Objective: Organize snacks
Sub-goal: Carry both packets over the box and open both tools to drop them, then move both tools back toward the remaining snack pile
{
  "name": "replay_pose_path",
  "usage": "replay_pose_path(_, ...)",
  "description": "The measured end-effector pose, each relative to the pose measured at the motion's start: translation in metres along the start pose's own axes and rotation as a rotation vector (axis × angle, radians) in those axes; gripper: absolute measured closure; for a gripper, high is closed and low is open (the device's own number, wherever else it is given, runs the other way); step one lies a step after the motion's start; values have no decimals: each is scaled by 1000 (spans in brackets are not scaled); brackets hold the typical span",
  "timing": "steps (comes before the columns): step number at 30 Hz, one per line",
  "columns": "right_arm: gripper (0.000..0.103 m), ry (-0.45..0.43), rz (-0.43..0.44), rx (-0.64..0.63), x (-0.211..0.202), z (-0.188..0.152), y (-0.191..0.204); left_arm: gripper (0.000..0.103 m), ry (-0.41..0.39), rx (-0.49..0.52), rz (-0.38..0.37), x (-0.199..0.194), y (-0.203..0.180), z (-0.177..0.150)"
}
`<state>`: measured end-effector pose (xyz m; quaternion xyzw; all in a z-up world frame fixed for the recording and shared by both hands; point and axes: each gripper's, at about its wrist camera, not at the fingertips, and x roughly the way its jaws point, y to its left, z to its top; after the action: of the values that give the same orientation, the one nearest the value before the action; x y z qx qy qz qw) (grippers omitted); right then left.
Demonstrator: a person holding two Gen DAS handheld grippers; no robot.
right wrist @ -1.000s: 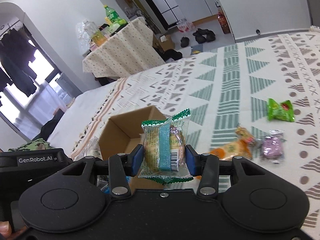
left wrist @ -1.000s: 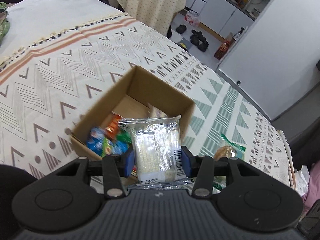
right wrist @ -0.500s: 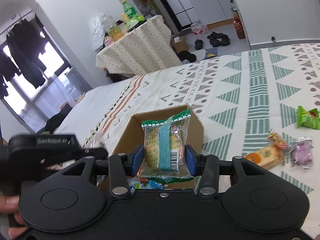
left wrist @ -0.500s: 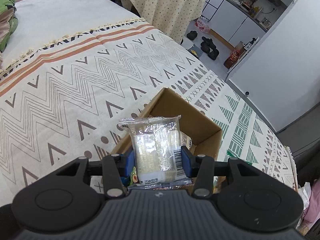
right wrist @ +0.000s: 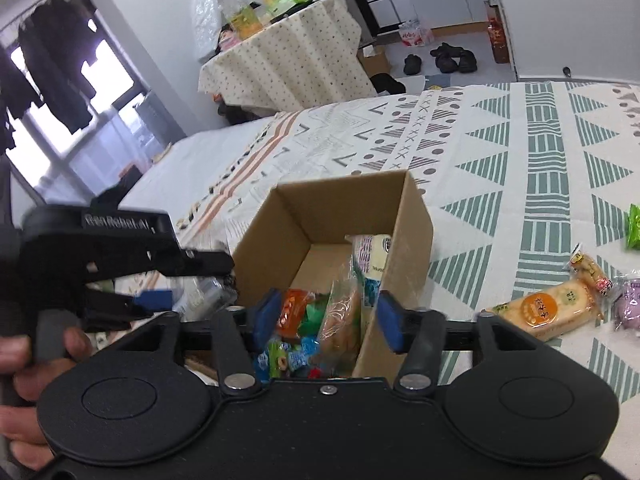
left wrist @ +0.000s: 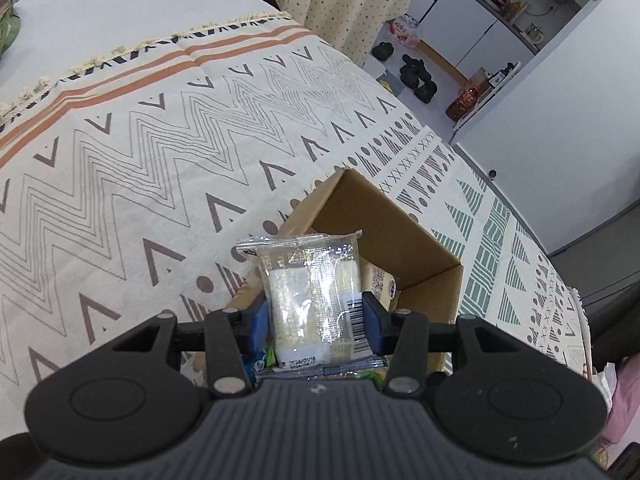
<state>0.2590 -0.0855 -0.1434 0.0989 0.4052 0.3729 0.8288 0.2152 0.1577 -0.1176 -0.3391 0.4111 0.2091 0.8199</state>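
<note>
My left gripper point(left wrist: 316, 322) is shut on a clear-wrapped pale snack pack point(left wrist: 308, 296) and holds it over the near-left edge of the open cardboard box point(left wrist: 384, 220). In the right wrist view the same box point(right wrist: 408, 216) holds several colourful snacks point(right wrist: 296, 336). My right gripper point(right wrist: 328, 320) is open above the box's near side, and the green-banded bun pack point(right wrist: 344, 320) lies in the box between its fingers. The left gripper point(right wrist: 152, 298) also shows at the left of that view, beside the box.
The box stands on a patterned bedspread point(left wrist: 160, 152). Loose snacks lie to the right of it: an orange-labelled cake pack point(right wrist: 548, 312), a purple pack point(right wrist: 630, 304) and a green pack point(right wrist: 633, 232). A cloth-covered table point(right wrist: 288, 52) with bottles stands beyond the bed.
My right gripper has opened and the green-banded bun pack has dropped into the box. My left gripper has shifted towards the box's left side, still holding its pack.
</note>
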Motion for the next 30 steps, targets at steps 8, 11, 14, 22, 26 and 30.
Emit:
replay_pose_path(8,44,-33,-52,55,-1,8,-19,56,-13,41,-14,8,-14,12)
replay_pose_path(11,44,-36,-62,63,0,10,-25,46,-49,71,-12,4,-24,15)
replay_pose_path(14,44,-30,-65,71,0,11,-30,38,-60,73,10,2,-27,16)
replay_pose_path(22,39,-9,-72,74,-5,10,-33,29,-44,64,58,0,-24,2)
replay_pose_path(26,38,3,-82,85,-9,10,-36,22,-39,80,73,-4,-28,-7)
replay_pose_path(30,35,5,-91,93,-13,8,-39,14,-27,100,86,-7,-31,-17)
